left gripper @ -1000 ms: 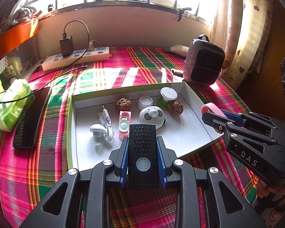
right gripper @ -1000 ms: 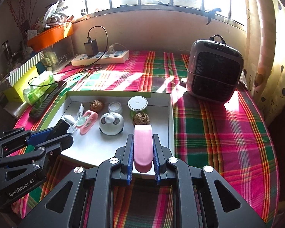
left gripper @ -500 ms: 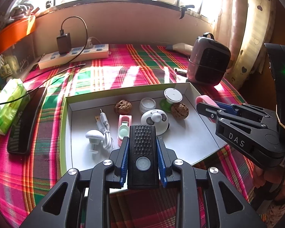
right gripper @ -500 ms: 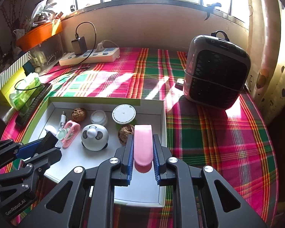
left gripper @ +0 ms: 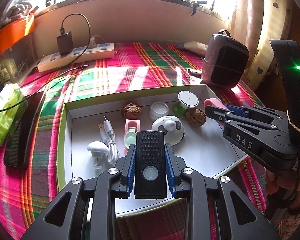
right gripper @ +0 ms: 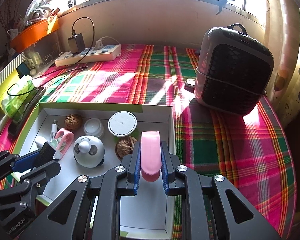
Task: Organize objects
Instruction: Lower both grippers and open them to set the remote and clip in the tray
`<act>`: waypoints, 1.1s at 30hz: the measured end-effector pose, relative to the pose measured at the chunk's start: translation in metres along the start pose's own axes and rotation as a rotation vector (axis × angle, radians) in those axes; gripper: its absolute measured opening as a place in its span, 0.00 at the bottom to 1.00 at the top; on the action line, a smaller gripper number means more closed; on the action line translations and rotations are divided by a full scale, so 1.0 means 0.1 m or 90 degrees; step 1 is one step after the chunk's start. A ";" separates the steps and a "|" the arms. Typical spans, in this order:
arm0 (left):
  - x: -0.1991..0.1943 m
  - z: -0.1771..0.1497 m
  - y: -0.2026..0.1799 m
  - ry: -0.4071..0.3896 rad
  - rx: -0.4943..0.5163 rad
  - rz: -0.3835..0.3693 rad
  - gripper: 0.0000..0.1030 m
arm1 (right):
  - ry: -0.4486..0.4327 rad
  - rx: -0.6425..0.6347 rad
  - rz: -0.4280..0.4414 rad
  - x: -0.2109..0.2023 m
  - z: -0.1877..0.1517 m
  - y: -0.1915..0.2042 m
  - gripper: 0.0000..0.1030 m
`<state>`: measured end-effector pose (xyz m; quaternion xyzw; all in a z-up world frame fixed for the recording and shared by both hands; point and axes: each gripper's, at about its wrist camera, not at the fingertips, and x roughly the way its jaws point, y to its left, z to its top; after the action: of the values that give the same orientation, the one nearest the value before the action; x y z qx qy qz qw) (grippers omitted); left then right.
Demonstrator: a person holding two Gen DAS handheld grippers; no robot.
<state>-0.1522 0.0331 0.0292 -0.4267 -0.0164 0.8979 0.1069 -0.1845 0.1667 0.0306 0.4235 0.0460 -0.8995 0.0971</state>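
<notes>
Both tongs hang over the open box (right gripper: 171, 118) on the plaid table, each already loaded. The left gripper (left gripper: 150, 156) pinches a black device (left gripper: 150, 160) lengthwise between its pads, above the box's near edge. The right gripper (right gripper: 150, 160) is pressed tight on a pink case (right gripper: 150, 152), whose long axis runs straight ahead, near the box's right wall. Bare floor lies directly below the case, beside the walnut (right gripper: 126, 147) and in front of the white disc (right gripper: 122, 123). I judge the right hand is nearer a clear drop; the panda fan (left gripper: 168, 128) crowds the left's path.
</notes>
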 end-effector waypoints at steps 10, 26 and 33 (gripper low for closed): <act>0.02 0.03 0.00 -0.004 0.008 0.013 0.24 | 0.003 -0.007 0.005 0.05 0.05 0.04 0.18; 0.03 0.02 0.03 -0.009 0.009 0.035 0.24 | 0.019 0.036 0.047 0.10 0.02 -0.03 0.18; 0.02 0.02 0.03 -0.009 0.007 0.034 0.24 | 0.020 0.029 0.045 0.11 0.01 0.00 0.18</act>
<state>-0.1553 0.0309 0.0282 -0.4198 -0.0005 0.9036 0.0848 -0.1922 0.1651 0.0234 0.4411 0.0119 -0.8896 0.1182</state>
